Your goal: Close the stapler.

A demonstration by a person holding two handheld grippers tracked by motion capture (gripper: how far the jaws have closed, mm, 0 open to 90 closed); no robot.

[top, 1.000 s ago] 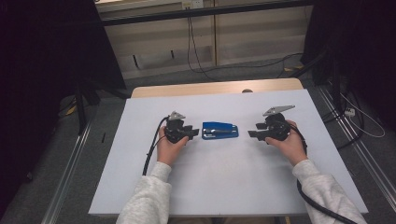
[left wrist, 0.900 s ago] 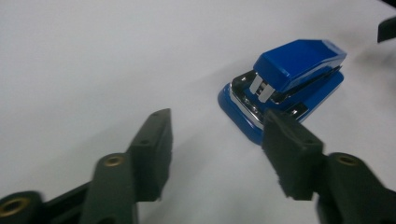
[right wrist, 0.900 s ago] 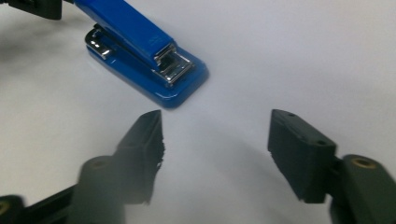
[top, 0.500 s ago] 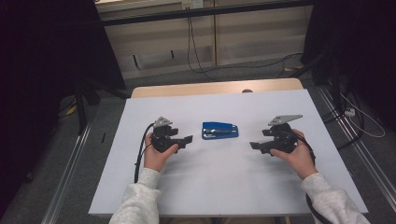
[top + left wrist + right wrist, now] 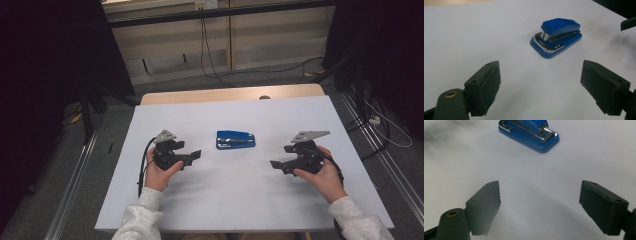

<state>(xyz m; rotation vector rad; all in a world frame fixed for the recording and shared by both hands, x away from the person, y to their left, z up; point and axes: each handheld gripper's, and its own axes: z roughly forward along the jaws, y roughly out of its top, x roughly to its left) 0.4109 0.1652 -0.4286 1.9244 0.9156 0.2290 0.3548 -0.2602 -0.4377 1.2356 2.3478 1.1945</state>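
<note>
A small blue stapler (image 5: 235, 139) lies closed on the white table (image 5: 235, 200), near its middle. My left gripper (image 5: 196, 154) is held to the stapler's left and a little nearer the person, apart from it, open with nothing between its jaws. My right gripper (image 5: 275, 164) is to the stapler's right and nearer, also open and empty. In the left gripper view the stapler (image 5: 556, 37) sits ahead beyond the spread jaws of my left gripper (image 5: 549, 86). In the right gripper view the stapler (image 5: 529, 133) lies at the top, past my right gripper (image 5: 541, 207).
The white tabletop has a wooden strip (image 5: 230, 94) along its far edge. Cables (image 5: 220, 65) run over the floor beyond, and dark curtains (image 5: 45, 75) hang at both sides. A metal rail (image 5: 70, 185) runs along the floor at left.
Both grippers have drawn back from the stapler, outward and toward the person. The stapler lies where it was.
</note>
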